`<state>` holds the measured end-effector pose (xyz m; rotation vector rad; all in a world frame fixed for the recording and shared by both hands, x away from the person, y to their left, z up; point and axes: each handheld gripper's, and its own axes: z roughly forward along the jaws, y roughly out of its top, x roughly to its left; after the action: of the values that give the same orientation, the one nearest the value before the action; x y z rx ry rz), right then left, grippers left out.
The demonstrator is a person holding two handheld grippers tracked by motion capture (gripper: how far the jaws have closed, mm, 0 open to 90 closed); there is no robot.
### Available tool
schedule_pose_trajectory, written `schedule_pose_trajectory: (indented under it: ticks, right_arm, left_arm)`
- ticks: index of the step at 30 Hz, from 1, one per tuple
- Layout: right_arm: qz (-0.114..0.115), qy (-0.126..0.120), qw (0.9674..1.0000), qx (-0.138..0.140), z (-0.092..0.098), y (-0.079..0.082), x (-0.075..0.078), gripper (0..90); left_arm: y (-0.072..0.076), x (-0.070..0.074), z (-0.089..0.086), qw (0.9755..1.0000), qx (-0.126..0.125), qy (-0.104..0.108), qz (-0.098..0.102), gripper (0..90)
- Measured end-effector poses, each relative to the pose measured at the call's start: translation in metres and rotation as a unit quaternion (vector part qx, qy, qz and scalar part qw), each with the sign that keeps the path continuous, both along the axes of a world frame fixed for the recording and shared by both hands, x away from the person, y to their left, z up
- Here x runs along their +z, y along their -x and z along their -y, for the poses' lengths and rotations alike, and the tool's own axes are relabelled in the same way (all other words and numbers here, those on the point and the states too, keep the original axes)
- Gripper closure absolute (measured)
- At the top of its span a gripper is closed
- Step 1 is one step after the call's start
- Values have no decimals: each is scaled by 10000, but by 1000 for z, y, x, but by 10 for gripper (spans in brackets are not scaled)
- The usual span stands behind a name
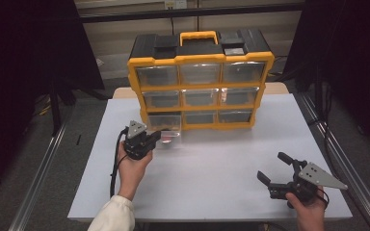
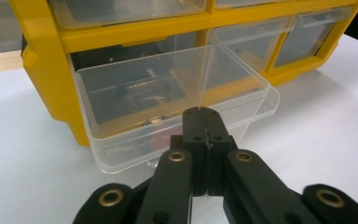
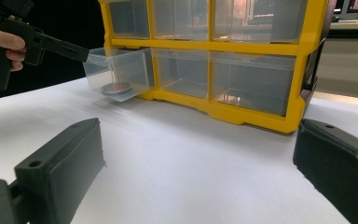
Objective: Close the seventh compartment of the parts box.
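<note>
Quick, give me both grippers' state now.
Left gripper: shut on the front lip of the pulled-out clear drawer.
Right gripper: open, empty, over the table.

left claw [image 1: 160,136]: jaws pinched together | right claw [image 1: 274,167]: jaws spread wide

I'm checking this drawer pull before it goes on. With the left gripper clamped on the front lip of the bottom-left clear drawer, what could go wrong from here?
1. The drawer already sticks well out of the yellow organizer; pulled much further it might drop out and spill the round red-topped item inside.
2. The left gripper pinches only the thin front lip, so it may slip off.
3. The right gripper rests open, away from the organizer, so nothing steadies it against sliding.
</note>
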<state>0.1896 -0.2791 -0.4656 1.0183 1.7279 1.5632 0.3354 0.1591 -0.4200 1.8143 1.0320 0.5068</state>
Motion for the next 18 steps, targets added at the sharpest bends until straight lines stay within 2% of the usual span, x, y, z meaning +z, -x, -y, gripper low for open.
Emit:
schedule_pose_trajectory:
  ticks: [5,7,10,16,18]
  right_arm:
    - [-1,9,10000,16,0,0,0,13]
    - [-2,-2,10000,-10,0,0,0,14]
    - [17,0,10000,-8,0,0,0,13]
    - [5,-17,10000,9,1,0,0,13]
    - [-1,-4,10000,-4,1,1,0,13]
  left_arm:
    - [-1,-1,1,10000,26,73,31,900]
    - [-2,-1,0,10000,-1,-1,44,900]
    - [-3,-2,1,9999,18,104,54,900]
    - [-4,-2,2,9999,35,108,78,900]
    - [-4,-2,1,9999,50,42,76,900]
